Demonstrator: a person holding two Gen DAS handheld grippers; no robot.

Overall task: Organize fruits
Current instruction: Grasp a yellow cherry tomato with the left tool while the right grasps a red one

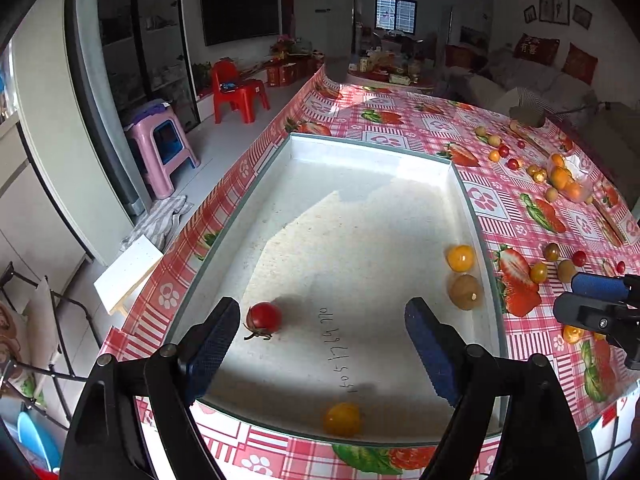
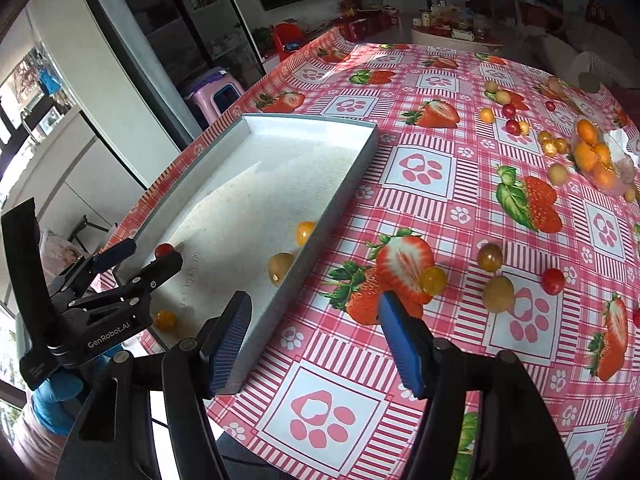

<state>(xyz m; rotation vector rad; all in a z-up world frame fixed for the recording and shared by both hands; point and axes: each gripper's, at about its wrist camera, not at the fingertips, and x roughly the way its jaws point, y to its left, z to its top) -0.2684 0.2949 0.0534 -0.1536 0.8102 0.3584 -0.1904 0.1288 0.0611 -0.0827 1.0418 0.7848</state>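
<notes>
Left wrist view. Your left gripper point(image 1: 322, 344) sits at the bottom of the frame, jaws spread wide with nothing between them, above the near end of the white tray point(image 1: 466, 200). Contents of the tray: one red tomato point(image 1: 265, 316) with its stem, just beside the left finger; one yellow tomato point(image 1: 342, 419) at the near wall, lower centre; one orange-yellow fruit point(image 1: 460, 258) and one olive-brown fruit point(image 1: 465, 292) side by side against the right wall. Your right gripper point(image 1: 592, 300) enters at the right edge, over the strawberry tablecloth point(image 1: 400, 136). Loose small fruits lie scattered on the cloth at upper right.

Right wrist view. Your right gripper point(image 2: 314, 336) occupies the bottom centre, jaws apart and empty, straddling the tray's right wall point(image 2: 320, 248). Just beyond its right finger: one yellow tomato on the cloth point(image 2: 433, 281). Further right: a brown-yellow fruit point(image 2: 490, 257), an olive fruit point(image 2: 498, 294) and a red tomato on the cloth point(image 2: 553, 281), near one another. A clear bag of orange fruit point(image 2: 596, 156) lies at upper right. Your left gripper point(image 2: 138, 256) shows at lower left, held in a blue glove point(image 2: 56, 400).
</notes>
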